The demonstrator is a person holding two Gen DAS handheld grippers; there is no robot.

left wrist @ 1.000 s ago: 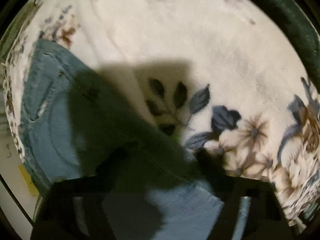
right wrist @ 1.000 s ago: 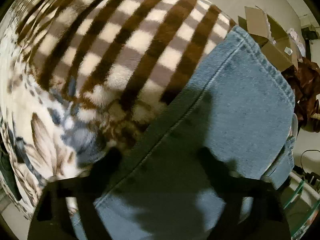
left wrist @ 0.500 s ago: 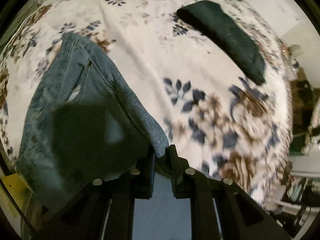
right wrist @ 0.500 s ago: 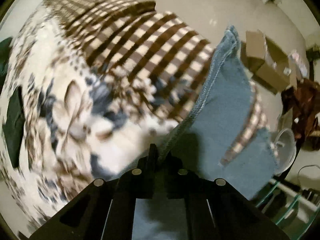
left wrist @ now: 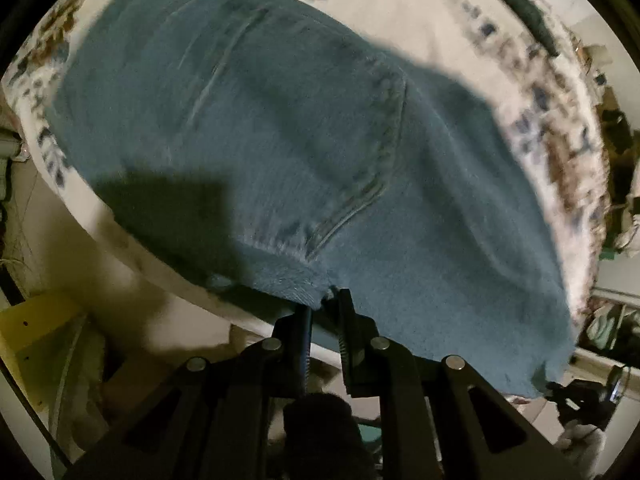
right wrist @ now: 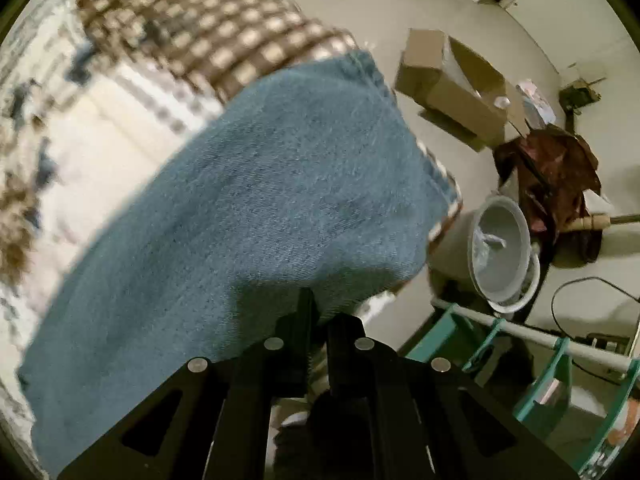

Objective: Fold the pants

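Observation:
Blue denim pants (left wrist: 304,128) lie spread over the floral blanket (left wrist: 440,12) on the bed and fill most of the left wrist view. My left gripper (left wrist: 326,300) is shut on the near edge of the denim, next to a stitched seam. In the right wrist view the same pants (right wrist: 256,208) stretch away over the bed's corner. My right gripper (right wrist: 320,312) is shut on their near edge, over the bed's side.
A brown checked blanket (right wrist: 208,28) covers the far part of the bed. On the floor to the right are cardboard boxes (right wrist: 452,84), a grey bucket (right wrist: 500,252), dark red cloth (right wrist: 556,172) and a teal rack (right wrist: 532,368). A yellow object (left wrist: 36,320) sits below the bed.
Both grippers closed on the denim's edge, lifted it and carried it back over the rest of the pants toward the bed's near edge; the views now look down over the bed's side.

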